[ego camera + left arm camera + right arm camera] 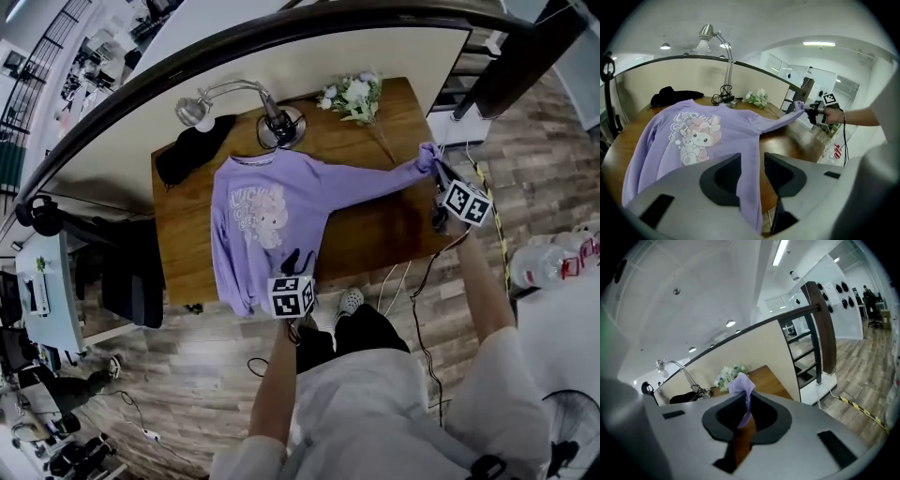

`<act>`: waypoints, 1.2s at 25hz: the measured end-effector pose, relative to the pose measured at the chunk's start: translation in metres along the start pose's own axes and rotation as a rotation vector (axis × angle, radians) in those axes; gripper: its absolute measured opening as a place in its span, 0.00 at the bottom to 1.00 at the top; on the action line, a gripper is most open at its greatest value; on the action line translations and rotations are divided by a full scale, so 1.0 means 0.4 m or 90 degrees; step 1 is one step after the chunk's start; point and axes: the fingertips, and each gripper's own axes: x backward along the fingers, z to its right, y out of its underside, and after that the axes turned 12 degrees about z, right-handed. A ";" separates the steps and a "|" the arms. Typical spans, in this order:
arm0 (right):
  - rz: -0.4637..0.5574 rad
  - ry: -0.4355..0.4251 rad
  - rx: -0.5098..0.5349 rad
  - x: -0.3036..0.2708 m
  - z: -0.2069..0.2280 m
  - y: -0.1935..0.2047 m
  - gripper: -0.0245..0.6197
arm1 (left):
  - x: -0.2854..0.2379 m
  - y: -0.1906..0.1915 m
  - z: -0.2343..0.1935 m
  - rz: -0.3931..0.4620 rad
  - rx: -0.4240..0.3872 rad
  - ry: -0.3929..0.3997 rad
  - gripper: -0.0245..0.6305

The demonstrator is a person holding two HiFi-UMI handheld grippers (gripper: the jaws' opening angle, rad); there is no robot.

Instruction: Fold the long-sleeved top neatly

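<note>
My left tongs [751, 172] pinch the hem of the purple top [267, 211]. My right tongs [746, 416] are closed on its cuff [742, 384], with the sleeve stretched out to the bench [375, 234] edge. The top lies flat on the bench, print up. My judgement: spread only, no fold made, every fold left to do.

Table [375, 225]: we see brown wood, glossy where it lies bare on the right.
Lamp [194, 111]: silver, on a round base at the far edge, its neck bent towards our left.
Flowers [352, 97]: a white and green bunch near the far right corner.
Black cloth [192, 148]: heaped at the far left corner, just beside the lamp.
Floor [216, 366]: we see grey-brown planks.
Cables [422, 319]: trailing down from the table's near edge.
</note>
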 end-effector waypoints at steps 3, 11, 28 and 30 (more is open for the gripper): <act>-0.043 0.054 0.001 0.000 0.057 0.061 0.10 | -0.008 -0.003 0.012 0.006 0.016 -0.001 0.29; -0.112 0.207 0.077 0.078 0.167 0.111 0.22 | -0.001 0.008 0.014 0.002 0.012 0.023 0.29; -0.045 -0.013 0.274 0.361 -0.444 0.217 0.23 | 0.104 0.029 0.012 -0.007 -0.059 0.173 0.29; -0.058 -0.023 0.272 0.399 -0.516 0.284 0.22 | 0.133 0.032 -0.003 -0.005 -0.067 0.188 0.29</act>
